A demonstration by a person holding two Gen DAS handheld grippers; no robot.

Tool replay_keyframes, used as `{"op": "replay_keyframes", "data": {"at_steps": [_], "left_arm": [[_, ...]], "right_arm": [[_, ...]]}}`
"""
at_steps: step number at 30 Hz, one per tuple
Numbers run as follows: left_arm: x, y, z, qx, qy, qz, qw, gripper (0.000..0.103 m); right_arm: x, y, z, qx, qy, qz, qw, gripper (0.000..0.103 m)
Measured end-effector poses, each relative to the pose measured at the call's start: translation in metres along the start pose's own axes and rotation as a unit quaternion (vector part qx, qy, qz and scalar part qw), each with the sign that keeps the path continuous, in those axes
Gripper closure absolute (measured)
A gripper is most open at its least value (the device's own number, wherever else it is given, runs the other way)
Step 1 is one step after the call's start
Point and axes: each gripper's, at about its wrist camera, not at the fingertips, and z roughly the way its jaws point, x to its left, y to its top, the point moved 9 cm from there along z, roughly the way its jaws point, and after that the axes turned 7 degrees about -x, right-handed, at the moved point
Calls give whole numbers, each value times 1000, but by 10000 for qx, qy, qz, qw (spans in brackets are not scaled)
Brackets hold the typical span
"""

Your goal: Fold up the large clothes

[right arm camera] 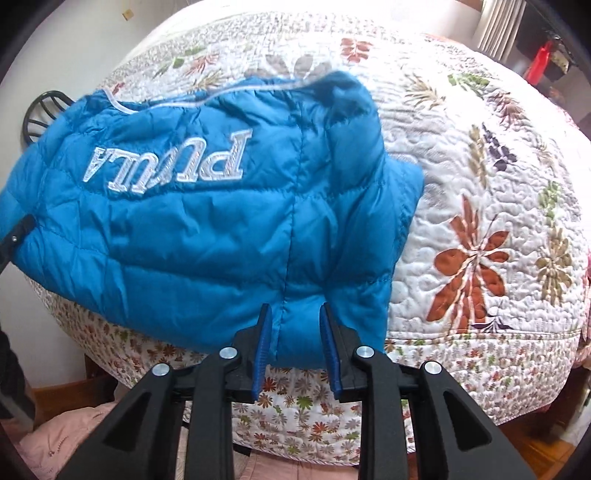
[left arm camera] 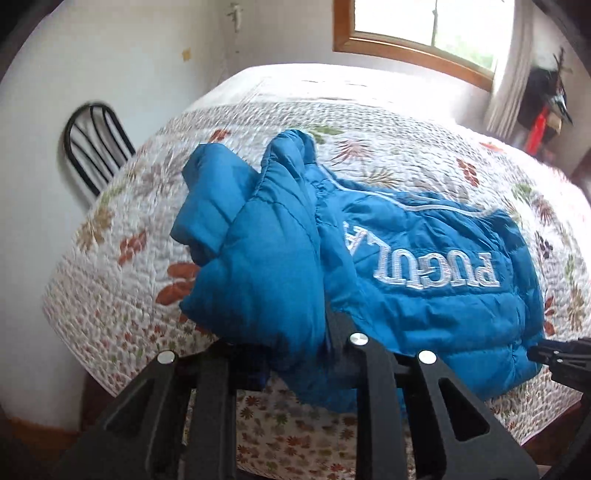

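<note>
Puffer jacket [right arm camera: 207, 221], blue with white lettering across it, lies at the near edge of the quilted floral bedspread [right arm camera: 480, 184], its hem hanging over. Both tools are clamped on that hem, the right gripper [right arm camera: 295, 332] beside a seam and the left gripper [left arm camera: 295, 350] on a bunched side, so a fold seems underway; next, likely lift together and carry the hem away across the bed. Count: one jacket, two grippers, one bed, one black chair [left arm camera: 94, 144].

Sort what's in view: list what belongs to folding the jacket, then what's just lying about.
Job: blue puffer jacket; left tool; right tool; floral quilt it lies on.

Lying about: black chair; window; pink cloth; red item.
</note>
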Motion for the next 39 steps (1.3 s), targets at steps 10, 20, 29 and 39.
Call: {"op": "replay_keyframes", "data": {"at_steps": [10,20,29,39], "left_arm": [[-127,-5,-3,-194,-718,1804,9808,75],[-193,-53,49,460,-1495,2306,9604,67],[-195,-57,59,533,-1577,2247,9601,67],[-185,-50,36,532,-1814,1987,9617,58]], "right_arm": [[-31,9,-3,18,-78,189,9998,73],[-59,-2,25,296,66,519,9982,73],[-60,-3,40,374,75,486,9981,72],[-59,-5,46,386,8,404,9984,71]]}}
